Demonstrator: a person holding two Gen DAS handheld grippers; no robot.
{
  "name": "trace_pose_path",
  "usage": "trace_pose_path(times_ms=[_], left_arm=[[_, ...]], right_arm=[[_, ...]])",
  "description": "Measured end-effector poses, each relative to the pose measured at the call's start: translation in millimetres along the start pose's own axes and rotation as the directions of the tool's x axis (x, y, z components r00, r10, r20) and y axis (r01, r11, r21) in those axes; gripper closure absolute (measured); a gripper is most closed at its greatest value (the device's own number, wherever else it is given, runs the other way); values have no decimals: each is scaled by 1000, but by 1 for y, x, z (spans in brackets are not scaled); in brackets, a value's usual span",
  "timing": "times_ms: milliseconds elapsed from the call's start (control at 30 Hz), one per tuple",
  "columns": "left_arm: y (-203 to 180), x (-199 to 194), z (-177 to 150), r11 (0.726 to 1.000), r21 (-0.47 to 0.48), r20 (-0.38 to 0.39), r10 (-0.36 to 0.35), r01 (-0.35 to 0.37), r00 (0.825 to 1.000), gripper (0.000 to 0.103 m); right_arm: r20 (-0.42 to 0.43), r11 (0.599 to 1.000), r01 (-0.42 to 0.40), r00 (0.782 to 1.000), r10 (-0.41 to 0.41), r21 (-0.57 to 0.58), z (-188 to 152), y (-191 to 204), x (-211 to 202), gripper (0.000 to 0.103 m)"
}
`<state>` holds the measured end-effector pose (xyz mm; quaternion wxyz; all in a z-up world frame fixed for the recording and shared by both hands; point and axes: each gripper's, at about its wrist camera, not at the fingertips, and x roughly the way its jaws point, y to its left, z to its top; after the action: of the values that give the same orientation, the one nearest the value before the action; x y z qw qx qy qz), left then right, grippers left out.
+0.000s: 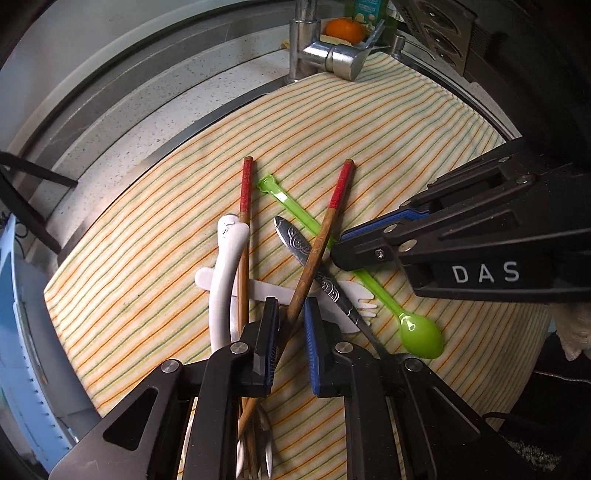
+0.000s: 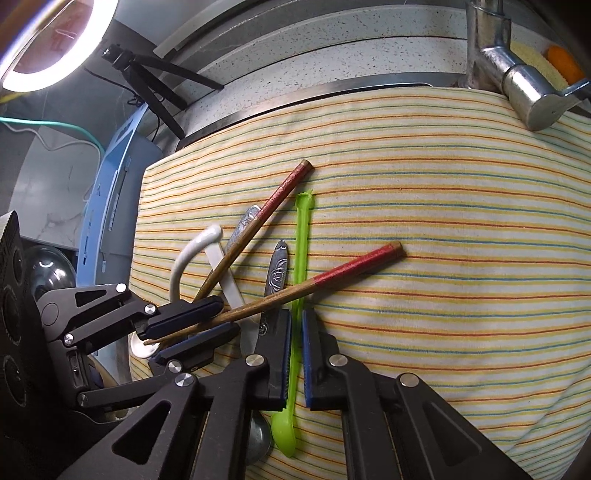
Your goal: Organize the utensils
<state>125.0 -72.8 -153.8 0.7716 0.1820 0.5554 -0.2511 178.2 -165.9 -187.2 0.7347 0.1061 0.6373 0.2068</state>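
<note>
Utensils lie crossed on a striped cloth (image 1: 369, 129). My left gripper (image 1: 291, 325) points down, shut on a red-tipped wooden chopstick (image 1: 321, 240) that runs up between its pads. The second chopstick (image 1: 244, 206) lies to its left, beside a white ceramic spoon (image 1: 225, 266) and over a white plastic fork (image 1: 266, 290). An ornate metal spoon handle (image 1: 295, 238) passes under the held chopstick. My right gripper (image 2: 295, 332) is shut on the handle of the green plastic spoon (image 2: 302, 236), whose bowl lies below its fingers. The right wrist view shows the left gripper (image 2: 207, 325) clamping the chopstick (image 2: 332, 277).
A chrome faucet (image 1: 332, 55) stands past the cloth's far edge, with an orange (image 1: 345, 29) behind it. A speckled counter rim (image 2: 332, 48) borders the cloth. A ring light (image 2: 55, 44) and black tripod (image 2: 155, 85) stand to the left. More metal utensils (image 1: 258, 443) lie under my left gripper.
</note>
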Motion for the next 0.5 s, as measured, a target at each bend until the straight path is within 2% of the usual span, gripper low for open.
trace_pose_path(times_ms=[133,400,500], left_arm=[[-4,-4,1,1000,-9,15,-18,18,1000,97],[11,-15,-4,987,-132,53,-89,95,995,97],[13,-25,-10,980,-160,92,-105,118,990,97]], right_arm=[[8,1000,-14,1000,13,17,-2,-3,-5,100],[27,998,-31,999,29,59,-8,-21,-17,100],[38,997,-42,998,40,61,-10,-21,-24,100]])
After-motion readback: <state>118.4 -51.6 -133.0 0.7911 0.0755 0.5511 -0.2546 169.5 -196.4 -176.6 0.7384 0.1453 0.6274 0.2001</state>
